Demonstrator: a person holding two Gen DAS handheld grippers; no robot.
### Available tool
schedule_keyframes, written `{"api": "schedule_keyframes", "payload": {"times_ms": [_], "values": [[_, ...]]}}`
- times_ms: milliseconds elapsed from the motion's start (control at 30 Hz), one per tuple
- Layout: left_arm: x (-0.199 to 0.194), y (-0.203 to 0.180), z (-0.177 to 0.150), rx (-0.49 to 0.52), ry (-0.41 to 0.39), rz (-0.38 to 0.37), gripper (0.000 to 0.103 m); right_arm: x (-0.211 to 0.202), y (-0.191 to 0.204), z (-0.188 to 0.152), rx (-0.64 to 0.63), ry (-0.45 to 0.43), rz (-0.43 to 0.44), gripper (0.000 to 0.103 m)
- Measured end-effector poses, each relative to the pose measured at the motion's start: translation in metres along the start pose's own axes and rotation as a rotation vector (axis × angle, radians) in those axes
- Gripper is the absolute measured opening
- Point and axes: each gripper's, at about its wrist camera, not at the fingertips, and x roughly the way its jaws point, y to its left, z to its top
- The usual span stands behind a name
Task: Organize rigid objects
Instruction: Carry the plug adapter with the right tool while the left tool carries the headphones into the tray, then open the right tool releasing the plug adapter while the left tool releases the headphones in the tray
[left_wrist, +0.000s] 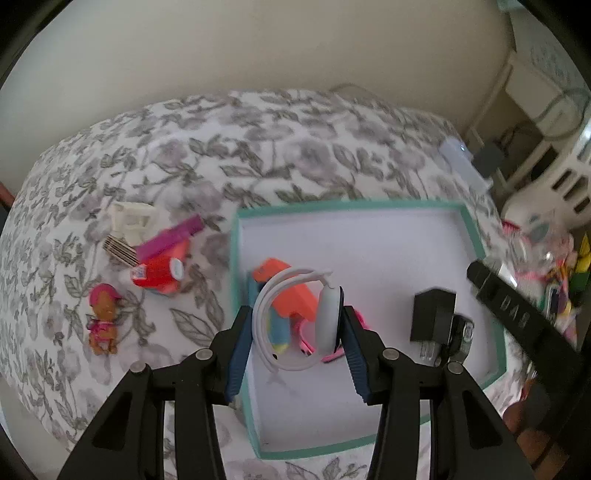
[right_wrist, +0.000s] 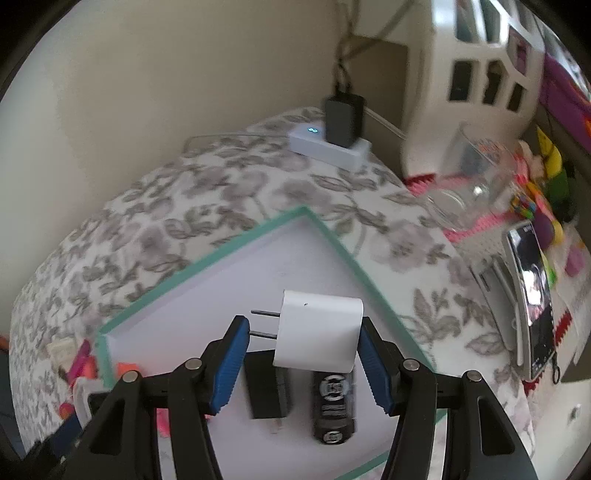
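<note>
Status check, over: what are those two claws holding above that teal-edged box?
Left gripper clamps white coiled cable with puck. Right gripper clamps white plug adapter. Both over teal-rimmed white tray. Black charger, black cylinder below.

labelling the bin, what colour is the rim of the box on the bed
Teal green rim around a white inside; the left wrist view shows it best.

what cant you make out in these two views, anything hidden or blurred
- Left wrist view: the pink item in the tray is mostly hidden behind the held white smartwatch.
- Left wrist view: clutter at the right edge is too blurred to name.
- Right wrist view: the black adapter is partly covered by the held white plug.
</note>
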Motion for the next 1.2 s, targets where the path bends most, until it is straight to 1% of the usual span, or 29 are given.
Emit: {"api": "schedule_keyframes", "payload": {"times_ms": [100,167,233,367,467,800,833,900,933,1100,1200], "values": [[0.010,-0.007,-0.006,0.021,0.036,-0.007,0.049,0.011,-0.011,-0.002,0.026,0.025,-0.011,0.062],[0.016,-0.013,-0.009,0.045,0.056,0.002,0.049,0.019,-0.014,-0.004,0.034,0.044,-0.015,0.062],[0.021,-0.017,-0.013,0.066,0.074,0.014,0.049,0.024,-0.016,-0.006,0.038,0.060,-0.026,0.062],[0.031,-0.022,-0.018,0.080,0.121,0.006,0.049,0.027,-0.016,-0.009,0.032,0.076,-0.036,0.062],[0.035,-0.023,-0.020,0.090,0.132,0.016,0.049,0.029,-0.015,-0.010,0.026,0.080,-0.040,0.062],[0.038,-0.020,-0.017,0.081,0.143,0.004,0.050,0.035,-0.010,-0.013,0.002,0.110,-0.048,0.063],[0.037,-0.020,-0.017,0.080,0.140,0.005,0.051,0.033,-0.009,-0.013,-0.001,0.103,-0.050,0.064],[0.034,-0.020,-0.015,0.080,0.130,0.007,0.063,0.029,-0.007,-0.011,-0.014,0.083,-0.061,0.067],[0.032,-0.020,-0.014,0.079,0.124,0.004,0.064,0.027,-0.007,-0.010,-0.016,0.078,-0.061,0.067],[0.023,-0.019,-0.010,0.078,0.096,-0.005,0.068,0.018,-0.002,-0.007,-0.023,0.042,-0.053,0.068],[0.017,-0.015,-0.008,0.067,0.076,-0.005,0.068,0.011,0.002,-0.005,-0.034,0.017,-0.046,0.068]]}}
